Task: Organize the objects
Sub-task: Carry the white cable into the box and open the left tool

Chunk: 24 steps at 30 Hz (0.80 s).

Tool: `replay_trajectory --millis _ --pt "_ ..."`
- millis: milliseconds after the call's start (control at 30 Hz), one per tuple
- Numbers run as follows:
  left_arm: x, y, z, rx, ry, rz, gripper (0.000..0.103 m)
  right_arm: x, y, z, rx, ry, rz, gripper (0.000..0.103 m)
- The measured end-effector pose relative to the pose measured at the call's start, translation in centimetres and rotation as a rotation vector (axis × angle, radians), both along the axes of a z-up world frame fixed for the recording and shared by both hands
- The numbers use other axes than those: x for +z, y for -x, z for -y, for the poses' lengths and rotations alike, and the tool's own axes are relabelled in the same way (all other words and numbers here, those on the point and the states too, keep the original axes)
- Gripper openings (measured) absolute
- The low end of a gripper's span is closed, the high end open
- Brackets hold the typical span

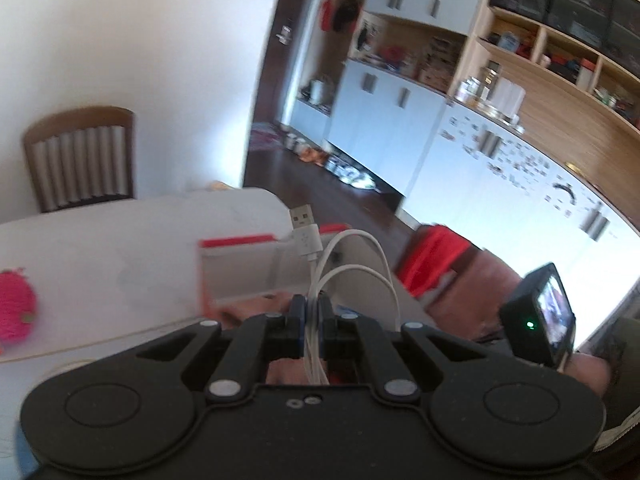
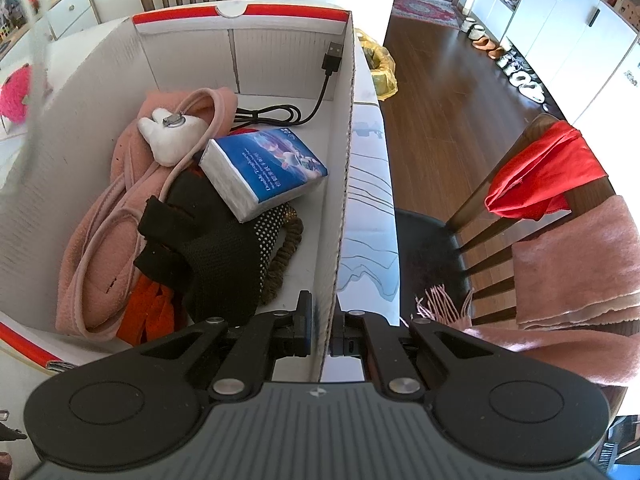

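A white USB cable point(image 1: 320, 276) is pinched between the closed jaws of the left gripper point(image 1: 311, 312); its loops arch above the fingertips and its metal plug is raised, pointing up and away from the camera. The cable is held above the edge of a white table point(image 1: 100, 264), with the red-rimmed cardboard box point(image 1: 240, 268) seen blurred just beyond the fingers. A pink fluffy item point(image 1: 16, 312) is seen lying on the table at the far left, and a wooden chair point(image 1: 80, 156) is placed against the wall behind the table. In the right wrist view, the right gripper point(image 2: 320, 332) is clamped on the near side wall of the same box point(image 2: 344, 184), one finger inside and one outside, the cardboard being squeezed between the pads. Inside the box a pink cloth with a cord point(image 2: 104, 236) is laid along the left side, a small white plush piece point(image 2: 172, 140) is rested on it, a blue tissue pack point(image 2: 264, 168) is tilted over a black knitted glove point(image 2: 216, 252), and a black USB cable point(image 2: 296, 112) is coiled at the back, its plug leaned against the box wall. Orange fabric point(image 2: 152, 312) is partly hidden under the glove. Beside the table a chair point(image 2: 500, 216) is draped with a red cloth point(image 2: 548, 172) and a pink scarf point(image 2: 576, 264).
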<state>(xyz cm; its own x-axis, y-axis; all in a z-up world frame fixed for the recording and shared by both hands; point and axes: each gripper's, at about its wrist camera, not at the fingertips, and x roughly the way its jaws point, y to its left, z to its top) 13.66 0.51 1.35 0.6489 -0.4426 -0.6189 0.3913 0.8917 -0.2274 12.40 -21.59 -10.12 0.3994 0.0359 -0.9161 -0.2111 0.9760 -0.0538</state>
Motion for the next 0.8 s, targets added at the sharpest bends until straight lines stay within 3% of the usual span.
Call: replay_trajectory --millis 267,633,800 --pt "-3.8 -2.7 3.0 -0.047 0.010 -0.149 0.003 0.4 0.0 0.2 -0.004 -0.014 0.011 0.006" --pt "-7.6 -4.1 4.9 -0.048 -0.047 -0.238 0.003 0.4 0.0 0.6 -0.007 -0.021 0.010 0.006" --pt "-9.0 -4.3 5.2 -0.035 -0.111 -0.250 0.003 0.3 -0.1 0.5 -0.008 -0.023 0.009 0.006"
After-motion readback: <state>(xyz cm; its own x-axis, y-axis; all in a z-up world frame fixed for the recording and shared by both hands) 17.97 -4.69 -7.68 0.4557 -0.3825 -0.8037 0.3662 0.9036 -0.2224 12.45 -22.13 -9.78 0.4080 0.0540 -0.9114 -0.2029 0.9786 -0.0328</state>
